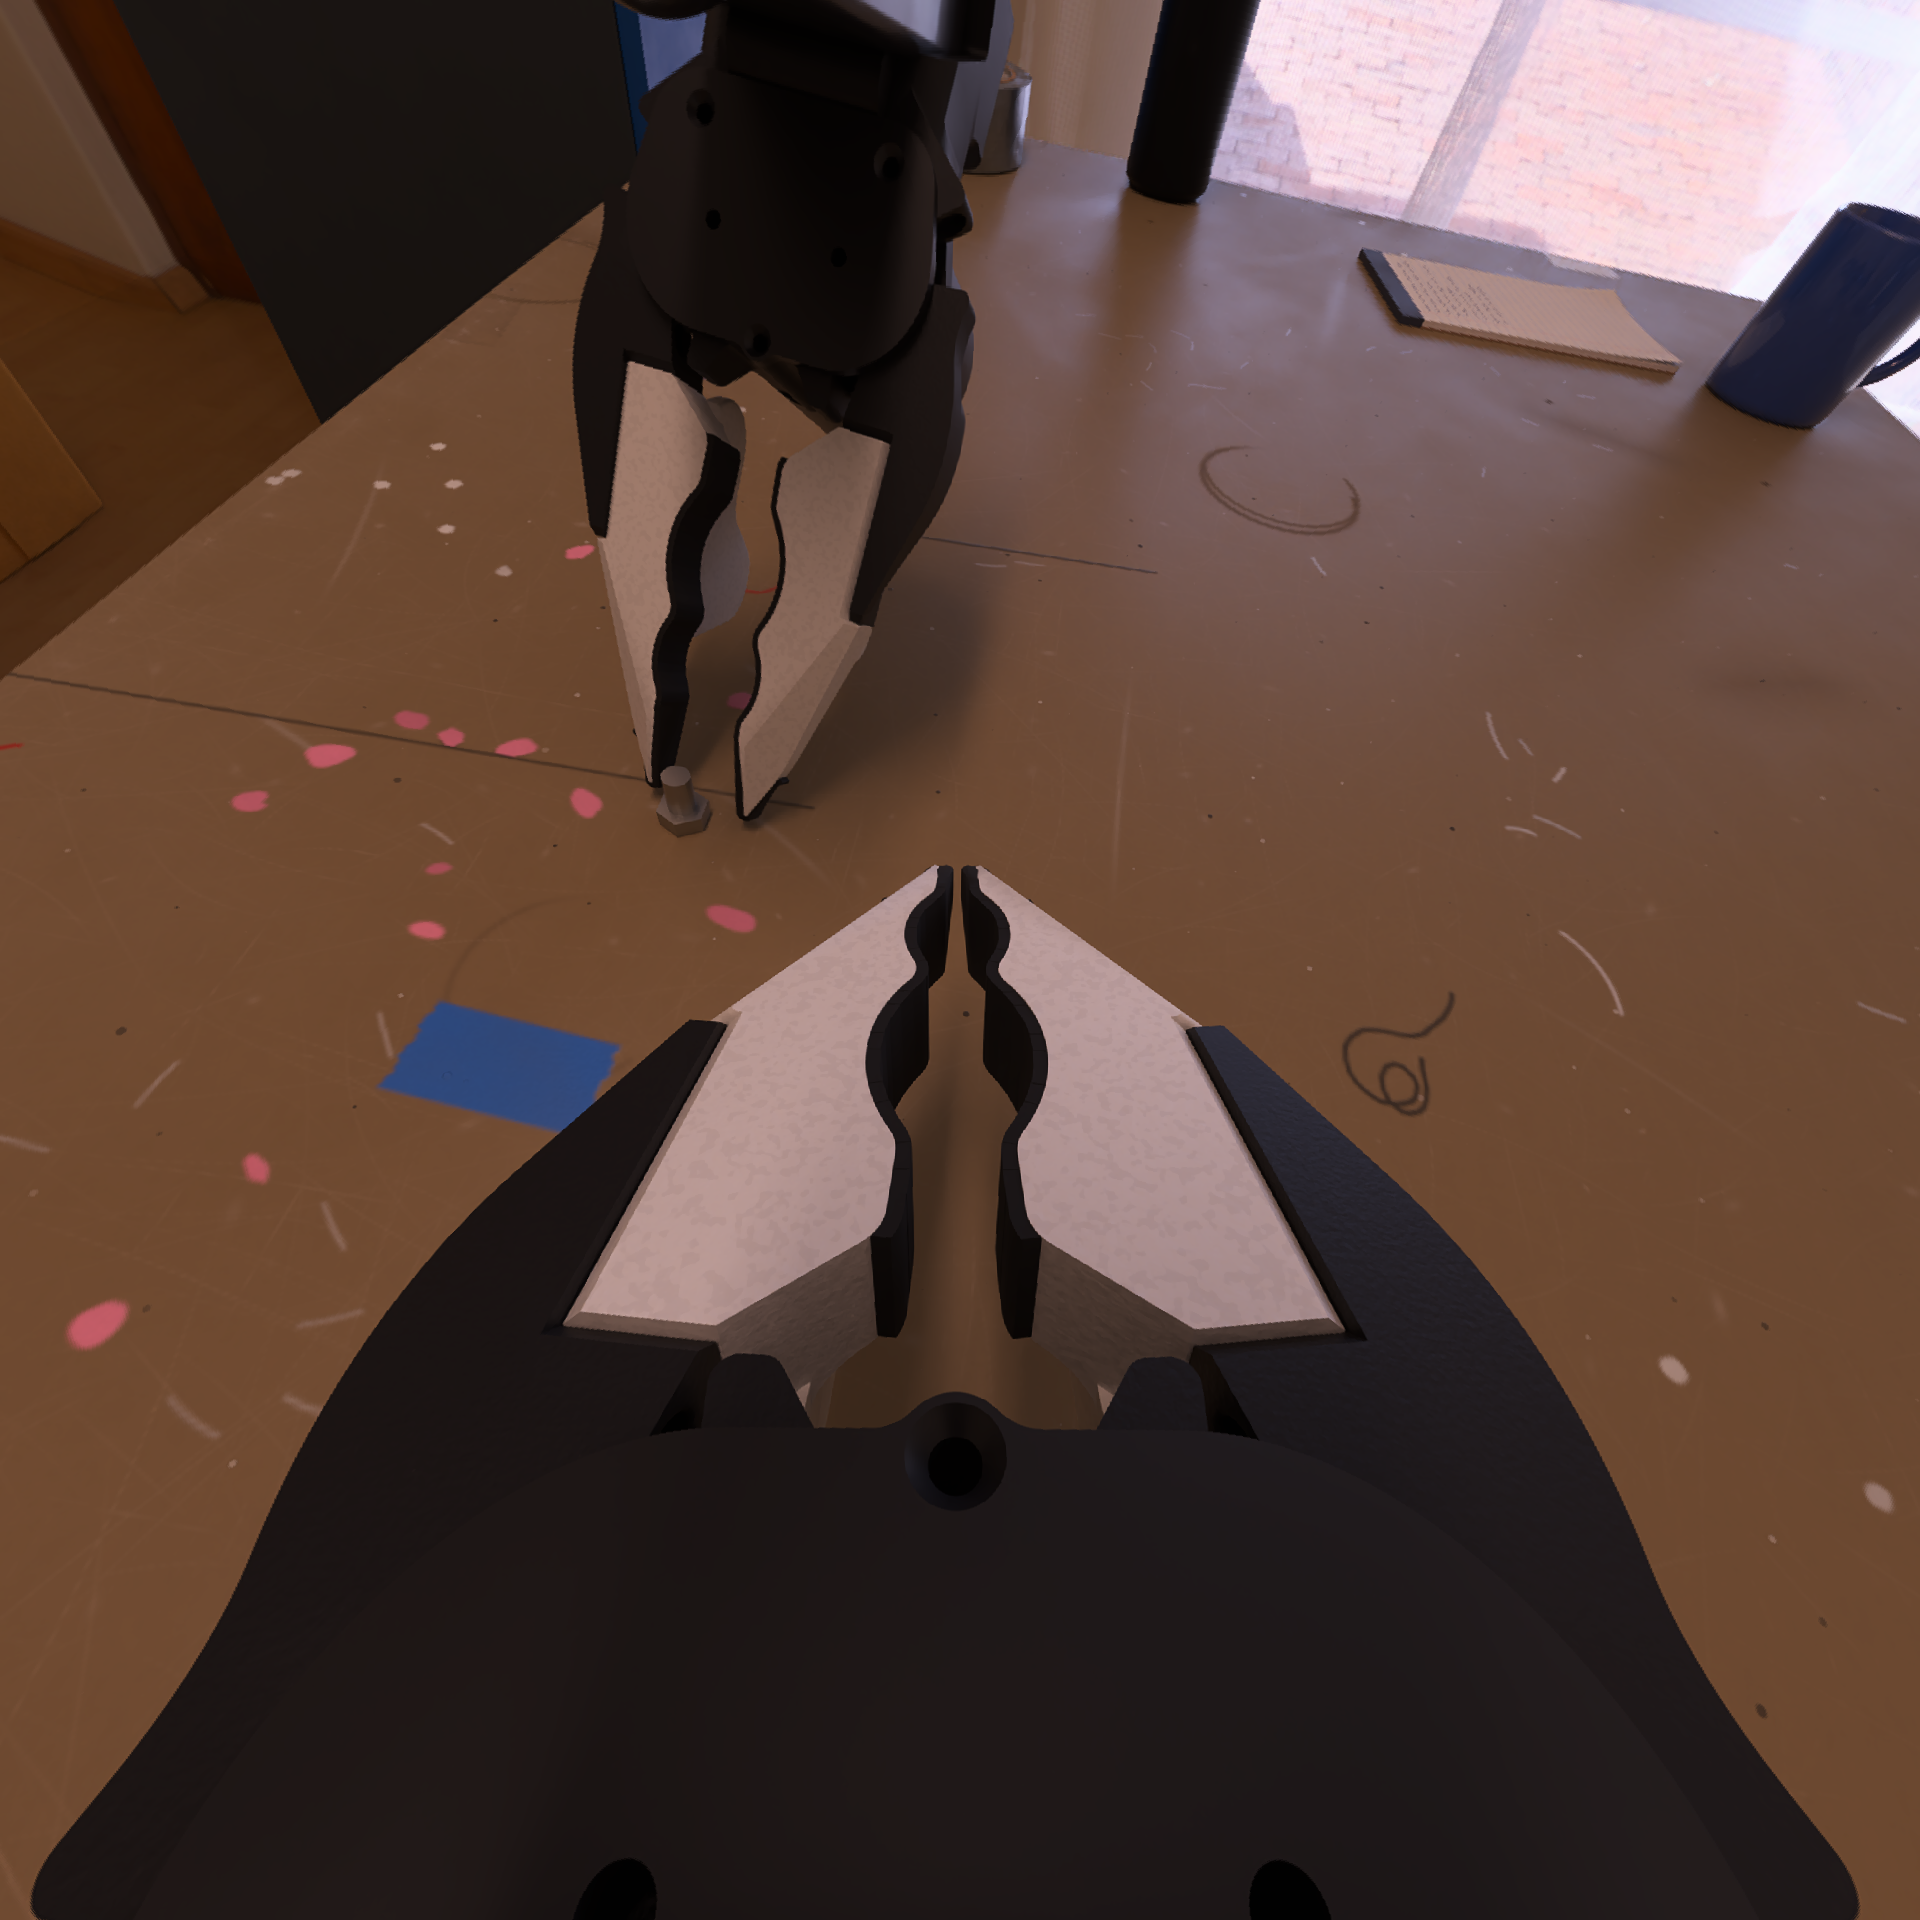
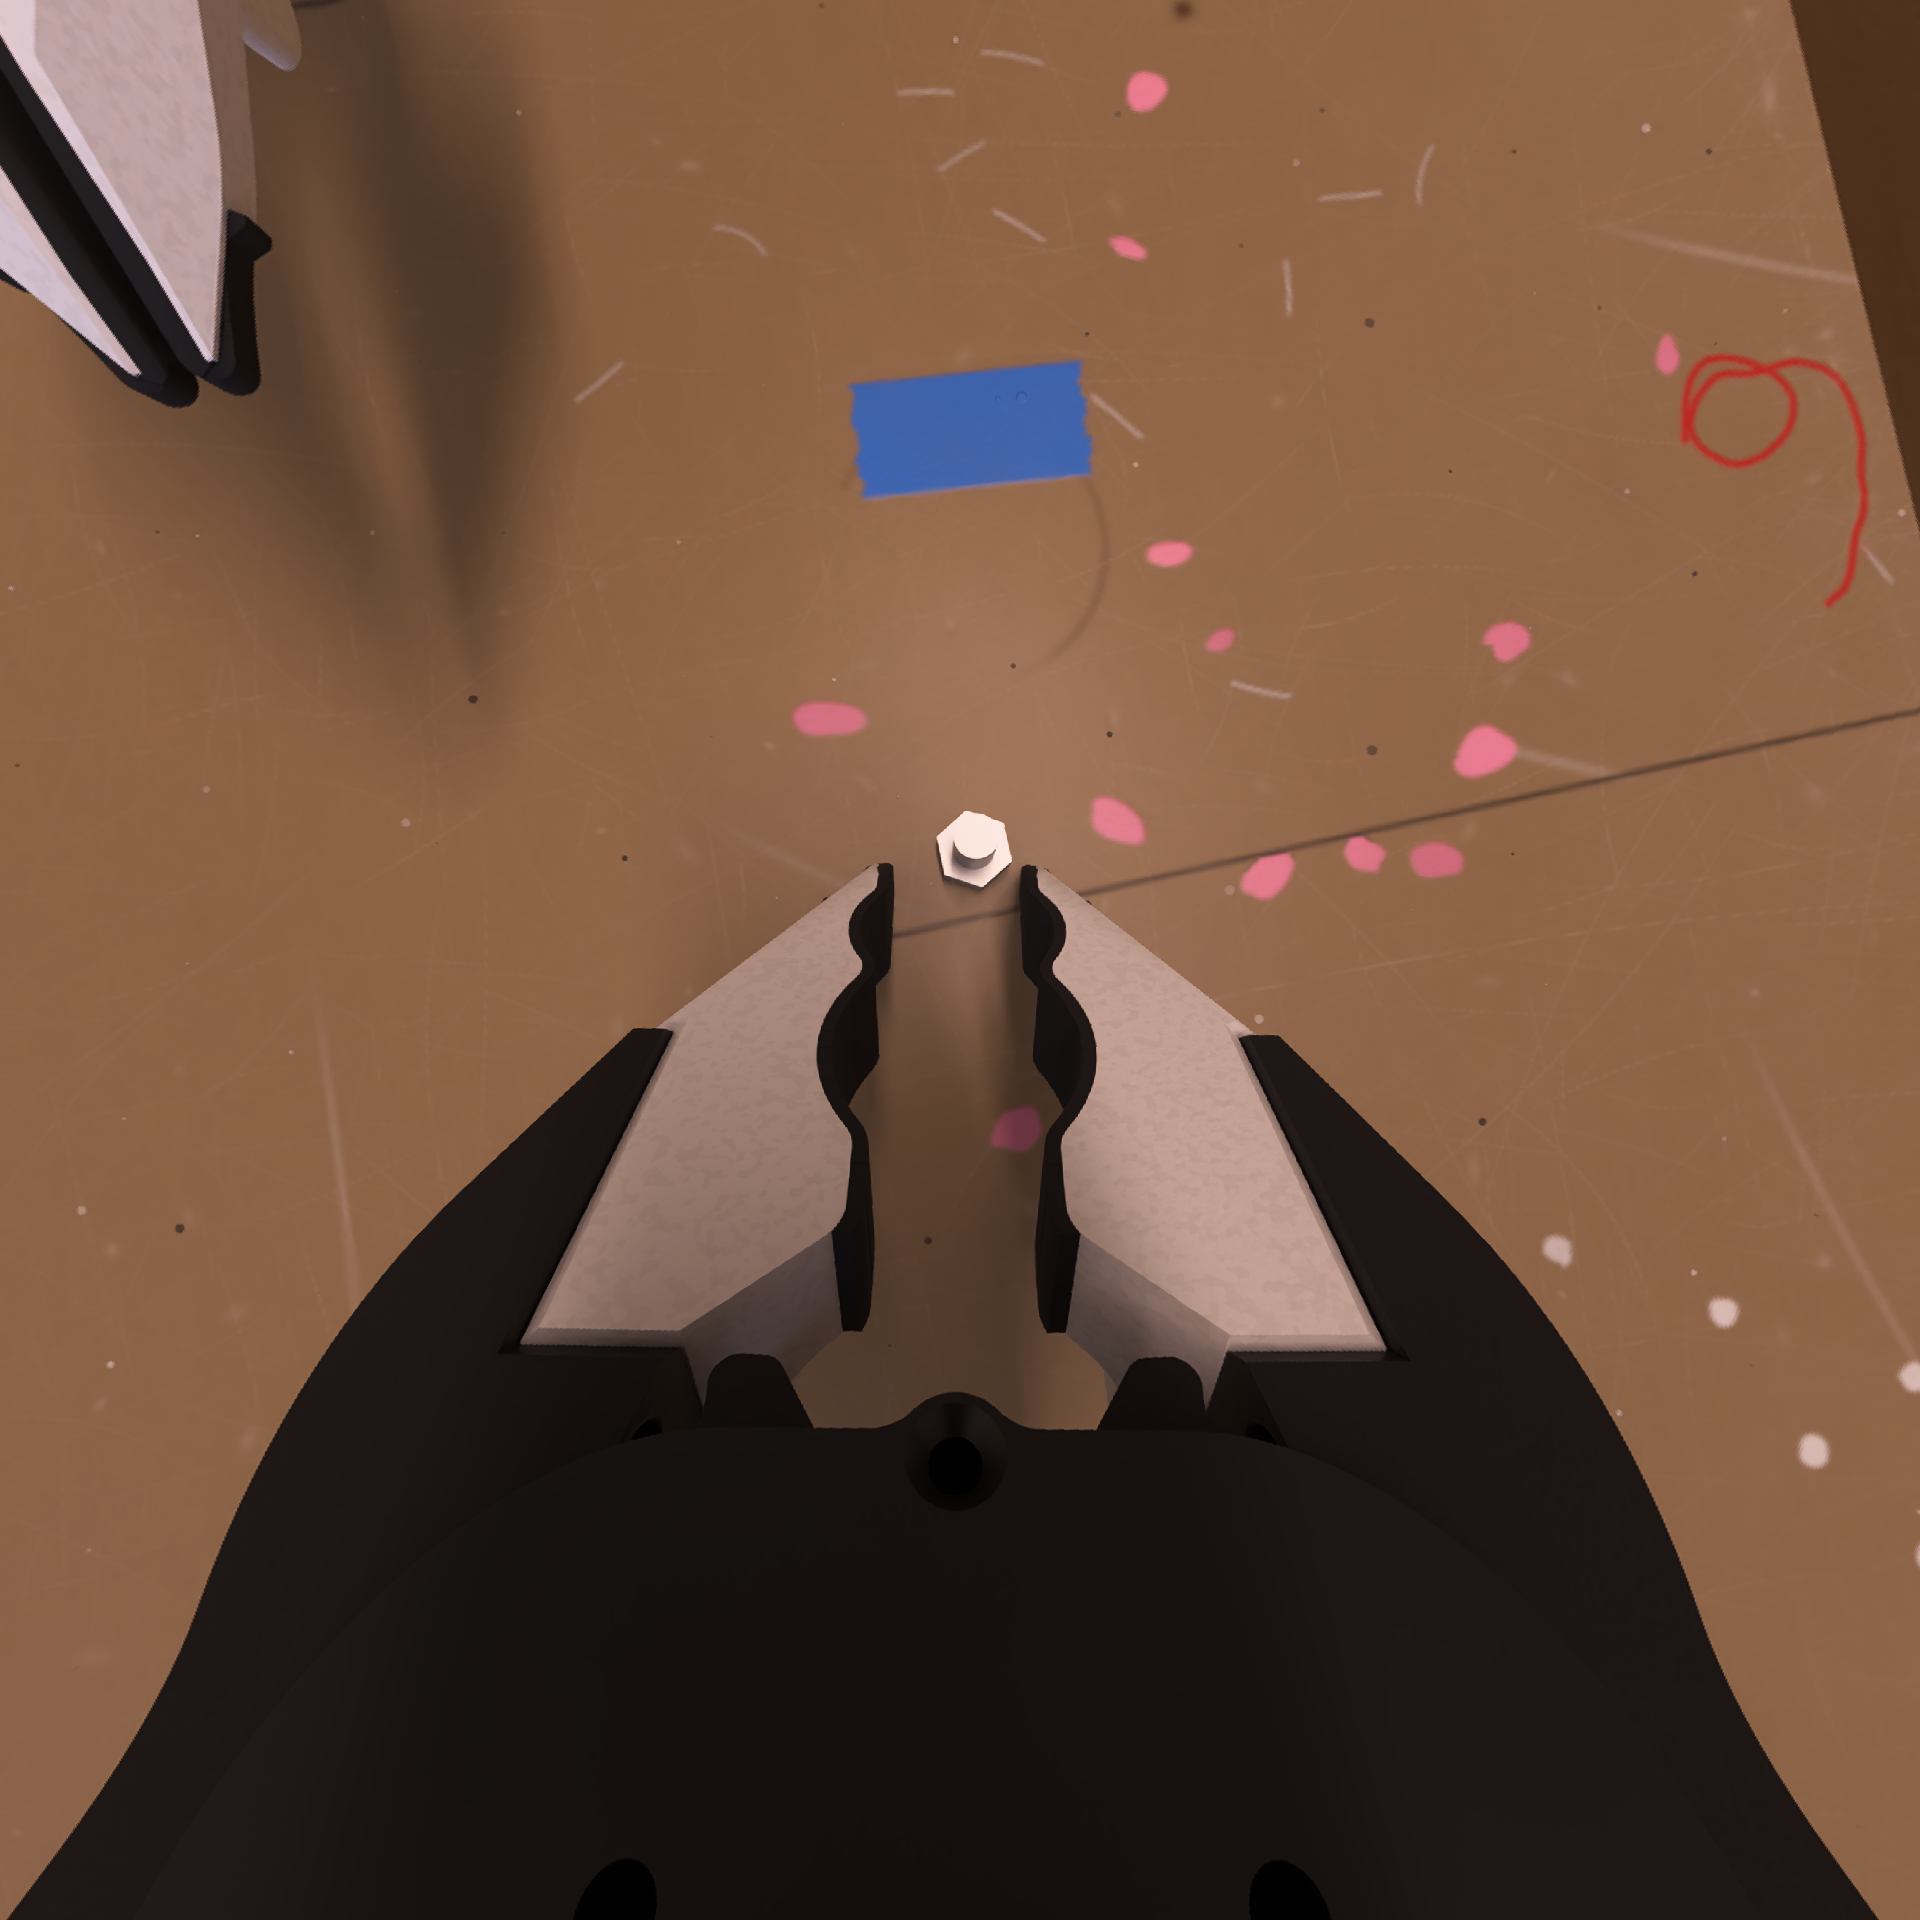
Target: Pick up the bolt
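A small pale bolt (image 2: 972, 850) stands on its hexagonal head, shank up, on the brown table (image 2: 416, 831). My right gripper (image 2: 956, 878) is open and points down at the table, its tips just short of the bolt. In the left wrist view the bolt (image 1: 681, 803) sits beside one fingertip of the right gripper (image 1: 707, 800), which comes down from above. My left gripper (image 1: 956, 871) is shut and empty, hovering over the table a short way from the bolt. Its fingers (image 2: 114, 208) show in the top left corner of the right wrist view.
A strip of blue tape (image 2: 971, 428) lies flat beyond the bolt, also in the left wrist view (image 1: 499, 1065). Pink paint spots (image 2: 1117, 821) and scratches mark the table. A notepad (image 1: 1517, 310), a blue mug (image 1: 1818, 317), a dark cylinder (image 1: 1184, 104) and a metal can (image 1: 1003, 120) stand at the far side.
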{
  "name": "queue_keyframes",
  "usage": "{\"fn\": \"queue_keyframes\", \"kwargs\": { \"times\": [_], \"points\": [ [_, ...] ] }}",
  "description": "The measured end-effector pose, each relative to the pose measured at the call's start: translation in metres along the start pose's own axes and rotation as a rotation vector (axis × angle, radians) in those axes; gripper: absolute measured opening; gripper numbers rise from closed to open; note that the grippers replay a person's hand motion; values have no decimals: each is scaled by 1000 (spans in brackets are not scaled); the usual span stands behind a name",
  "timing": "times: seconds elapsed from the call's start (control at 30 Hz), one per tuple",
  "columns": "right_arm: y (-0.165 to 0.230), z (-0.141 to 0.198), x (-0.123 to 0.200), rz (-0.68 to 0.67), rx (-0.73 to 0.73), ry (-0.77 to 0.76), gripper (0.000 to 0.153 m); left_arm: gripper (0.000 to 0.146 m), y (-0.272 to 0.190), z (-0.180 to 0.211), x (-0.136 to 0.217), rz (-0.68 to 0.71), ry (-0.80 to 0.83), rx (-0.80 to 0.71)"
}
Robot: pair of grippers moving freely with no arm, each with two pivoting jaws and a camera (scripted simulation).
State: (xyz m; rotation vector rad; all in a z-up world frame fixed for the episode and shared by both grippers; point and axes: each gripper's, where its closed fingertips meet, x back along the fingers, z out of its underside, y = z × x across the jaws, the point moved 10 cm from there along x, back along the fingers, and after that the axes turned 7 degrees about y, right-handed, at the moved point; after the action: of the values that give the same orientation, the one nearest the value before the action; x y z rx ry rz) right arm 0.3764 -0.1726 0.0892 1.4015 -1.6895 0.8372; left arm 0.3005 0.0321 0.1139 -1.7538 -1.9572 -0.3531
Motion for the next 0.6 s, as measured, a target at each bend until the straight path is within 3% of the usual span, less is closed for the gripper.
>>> {"fn": "queue_keyframes", "kwargs": {
  "times": [0.4,0.6],
  "points": [
    [0,1,1,30,96,-25,5,1,7,-2,-1,-127,-33,37],
    [-6,0,19,38,136,-73,1,1,9,-2,-1,-149,-36,50]
  ]
}}
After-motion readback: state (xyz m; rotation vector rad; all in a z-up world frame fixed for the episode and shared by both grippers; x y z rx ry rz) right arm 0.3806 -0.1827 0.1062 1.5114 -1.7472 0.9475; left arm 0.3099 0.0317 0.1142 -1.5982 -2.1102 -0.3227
